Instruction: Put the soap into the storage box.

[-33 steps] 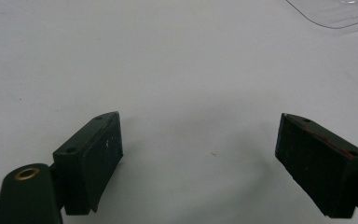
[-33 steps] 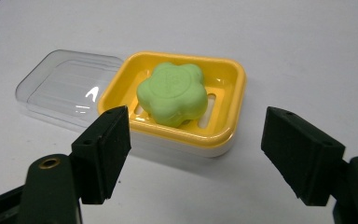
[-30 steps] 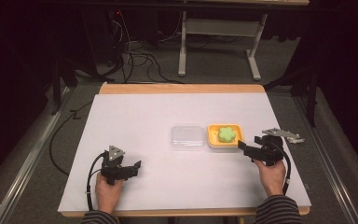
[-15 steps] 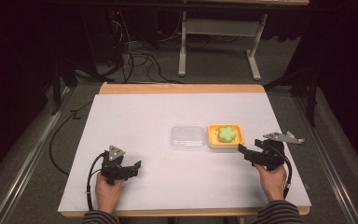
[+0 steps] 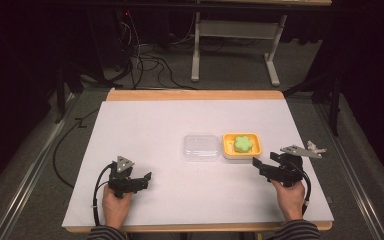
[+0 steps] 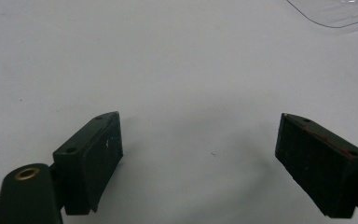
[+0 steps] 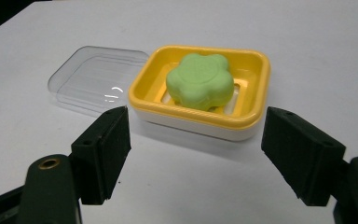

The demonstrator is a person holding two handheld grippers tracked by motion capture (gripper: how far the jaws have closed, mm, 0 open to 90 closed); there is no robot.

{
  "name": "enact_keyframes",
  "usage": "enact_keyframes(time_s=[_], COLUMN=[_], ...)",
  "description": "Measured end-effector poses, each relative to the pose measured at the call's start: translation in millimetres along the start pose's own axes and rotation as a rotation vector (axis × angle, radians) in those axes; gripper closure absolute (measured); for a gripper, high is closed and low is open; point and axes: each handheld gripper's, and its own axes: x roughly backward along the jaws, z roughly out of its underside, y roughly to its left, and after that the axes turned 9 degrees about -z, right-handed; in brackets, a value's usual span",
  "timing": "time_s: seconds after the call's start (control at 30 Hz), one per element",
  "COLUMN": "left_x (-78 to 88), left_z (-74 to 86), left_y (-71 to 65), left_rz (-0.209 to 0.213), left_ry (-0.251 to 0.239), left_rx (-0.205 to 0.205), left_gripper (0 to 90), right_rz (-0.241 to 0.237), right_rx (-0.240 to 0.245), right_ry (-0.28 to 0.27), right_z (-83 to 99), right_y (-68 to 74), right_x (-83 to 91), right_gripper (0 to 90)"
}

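We're lining up the right gripper (image 5: 261,166) on the soap dish (image 7: 200,91), sitting at its 12 o'clock, long axis running across the jaws. They're standing spread, empty. Left gripper (image 5: 142,179) is idling far off, jaws spread, lid (image 5: 201,147) at its 1 o'clock.

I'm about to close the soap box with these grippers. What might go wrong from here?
The clear plastic lid lies flat against the yellow soap tray, so jaws may struggle to get under its thin rim. The green flower-shaped soap sits loose and could shift if the tray is nudged. The right gripper, open and close to the tray, might push it before gripping.
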Motion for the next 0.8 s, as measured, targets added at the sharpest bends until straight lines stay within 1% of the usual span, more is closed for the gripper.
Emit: enact_keyframes(time_s=[0.07,0.17,0.2,0.27,0.33,0.43,0.53,0.67,0.8], left_x=[0.0,-0.1,-0.1,-0.3,-0.1,-0.2,-0.1,0.0,-0.1], left_z=[0.0,0.0,0.0,0.1,0.2,0.3,0.3,0.4,0.4], left_y=[0.2,0.1,0.1,-0.1,-0.1,-0.3,-0.3,-0.2,-0.4], left_rz=[0.0,0.0,0.0,-0.001,0.001,0.001,0.001,-0.001,-0.001], left_ry=[0.002,0.002,0.002,0.0,0.0,0.0,-0.001,0.0,0.001], left_rx=[-0.003,-0.001,-0.002,0.0,-0.002,-0.002,-0.003,-0.006,-0.005], left_gripper=[15.4,15.4,15.4,15.4,15.4,15.4,15.4,15.4,15.5], right_rz=[-0.007,-0.007,-0.006,-0.005,-0.004,-0.007,-0.01,-0.016,-0.019], right_rx=[0.013,0.008,0.013,0.007,0.005,-0.006,-0.001,-0.008,-0.005], right_ry=[-0.007,-0.004,0.004,0.026,0.034,0.031,0.037,0.033,0.029], right_z=[0.3,2.0,2.8,4.4,6.6,10.7,13.8,16.8,19.8], right_y=[2.0,5.6,5.9,6.4,6.3,6.3,6.6,8.4,9.7], right_x=[-1.5,-3.7,-4.7,-7.3,-8.6,-10.2,-11.4,-11.4,-11.3], right_gripper=[24.1,24.2,24.4,24.7,24.8,24.8,24.8,24.8,24.9])
